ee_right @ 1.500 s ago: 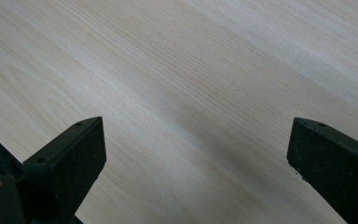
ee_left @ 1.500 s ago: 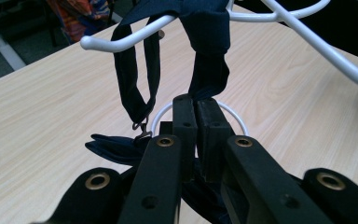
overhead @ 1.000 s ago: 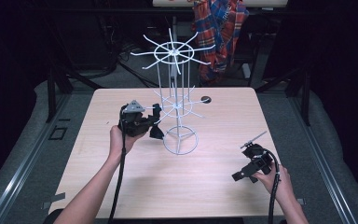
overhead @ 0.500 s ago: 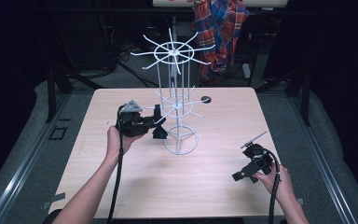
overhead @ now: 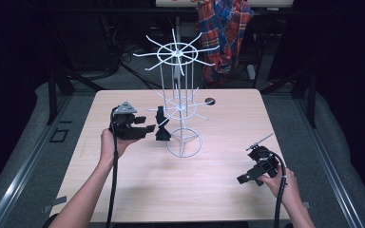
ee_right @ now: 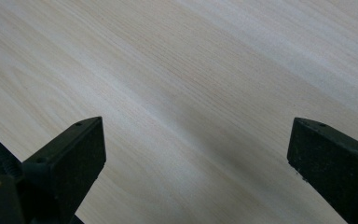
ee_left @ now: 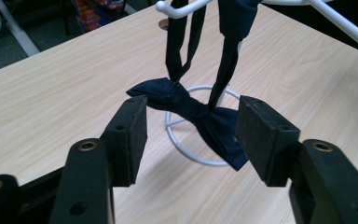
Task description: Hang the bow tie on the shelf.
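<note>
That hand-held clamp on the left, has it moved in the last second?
Yes, slightly. The left gripper has eased toward the white wire stand and the dark bow tie hanging from it.

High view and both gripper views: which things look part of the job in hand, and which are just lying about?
Likely in the job:
- bow tie, hanging by its strap from a lower arm of the rack
- white wire rack
- left gripper, open, jaws either side of the tie

Idle or background:
- right gripper, open over bare table
- plaid shirt behind the table
</note>
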`<action>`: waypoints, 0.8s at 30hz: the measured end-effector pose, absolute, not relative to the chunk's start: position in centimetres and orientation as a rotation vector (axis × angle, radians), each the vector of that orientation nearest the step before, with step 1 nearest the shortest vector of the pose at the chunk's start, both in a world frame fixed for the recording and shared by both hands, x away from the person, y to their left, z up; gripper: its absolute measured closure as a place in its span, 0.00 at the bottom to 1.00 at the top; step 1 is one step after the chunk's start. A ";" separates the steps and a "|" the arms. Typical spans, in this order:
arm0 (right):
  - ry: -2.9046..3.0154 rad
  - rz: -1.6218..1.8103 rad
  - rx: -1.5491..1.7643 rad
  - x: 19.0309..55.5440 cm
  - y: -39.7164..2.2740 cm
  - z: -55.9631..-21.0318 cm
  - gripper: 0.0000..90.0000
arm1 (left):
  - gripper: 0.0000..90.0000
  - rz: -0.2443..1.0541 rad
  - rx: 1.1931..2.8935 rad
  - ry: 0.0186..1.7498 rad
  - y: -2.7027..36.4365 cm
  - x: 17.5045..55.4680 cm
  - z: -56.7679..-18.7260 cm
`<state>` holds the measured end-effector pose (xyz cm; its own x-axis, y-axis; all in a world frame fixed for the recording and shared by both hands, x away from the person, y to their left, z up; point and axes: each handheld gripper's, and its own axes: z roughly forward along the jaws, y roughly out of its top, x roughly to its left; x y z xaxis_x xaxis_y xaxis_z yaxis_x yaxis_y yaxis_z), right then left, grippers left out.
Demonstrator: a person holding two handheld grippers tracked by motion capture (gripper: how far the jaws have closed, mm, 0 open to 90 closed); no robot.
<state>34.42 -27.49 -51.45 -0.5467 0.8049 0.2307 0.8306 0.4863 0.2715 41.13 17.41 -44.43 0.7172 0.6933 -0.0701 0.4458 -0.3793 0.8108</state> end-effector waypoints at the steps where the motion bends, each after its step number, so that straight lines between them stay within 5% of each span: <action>1: -2.659 -0.532 -1.462 34.4 -27.5 -51.4 0.05 | 0.47 0.350 2.038 0.870 17.6 41.0 -44.3; 24: -2.648 -0.557 -1.476 34.2 -27.3 -51.5 0.04 | 0.14 0.397 2.128 0.988 20.9 36.4 -43.1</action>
<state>34.24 -27.29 -51.49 -0.5402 0.8112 0.2239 0.8327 0.4767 0.2817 36.41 20.86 -43.06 0.6550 0.7551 -0.0290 0.5246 -0.4268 0.7367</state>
